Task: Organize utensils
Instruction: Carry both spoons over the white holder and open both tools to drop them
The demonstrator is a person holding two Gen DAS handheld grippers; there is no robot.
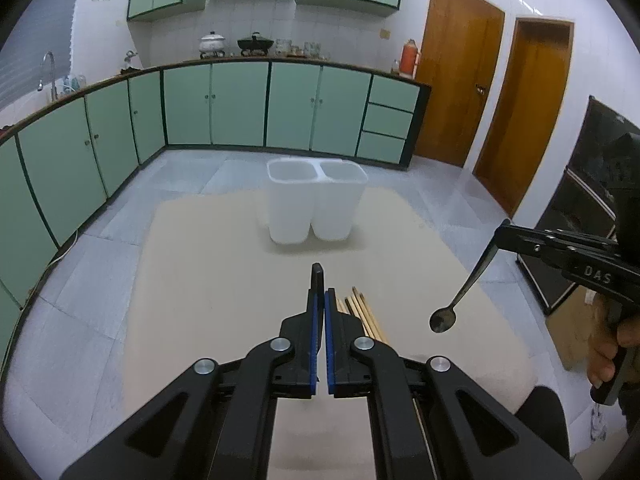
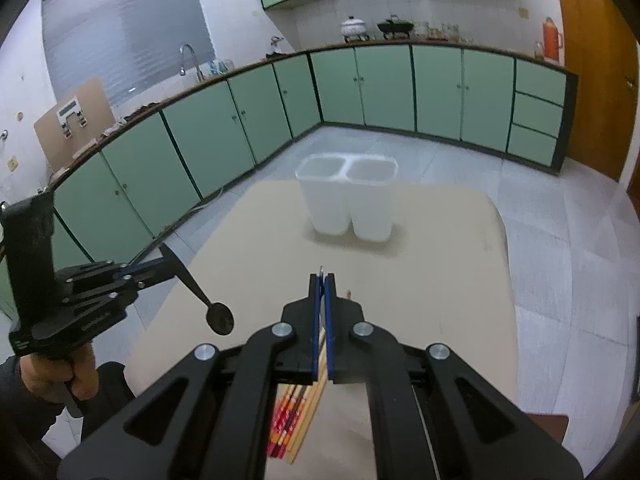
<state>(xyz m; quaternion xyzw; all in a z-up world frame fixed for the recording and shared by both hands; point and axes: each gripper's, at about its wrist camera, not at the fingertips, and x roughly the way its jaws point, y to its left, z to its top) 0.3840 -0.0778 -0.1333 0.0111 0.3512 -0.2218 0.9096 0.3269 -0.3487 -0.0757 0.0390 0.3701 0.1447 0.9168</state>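
My left gripper (image 1: 320,280) is shut on the handle of a black spoon (image 2: 218,316), which hangs bowl-down above the table's left side in the right wrist view. My right gripper (image 2: 322,278) is shut on the handle of a metal spoon (image 1: 442,319), which hangs bowl-down over the table's right side in the left wrist view. A bundle of wooden chopsticks (image 2: 298,420) lies on the beige table (image 1: 208,280) under both grippers; it also shows in the left wrist view (image 1: 362,310). A white two-compartment holder (image 1: 316,204) stands upright at the table's far middle, also in the right wrist view (image 2: 348,204).
Green cabinets (image 1: 216,104) run along the far wall and left side. Wooden doors (image 1: 516,112) stand at the back right. A black appliance (image 1: 592,208) stands at the right beside the table. Grey tiled floor surrounds the table.
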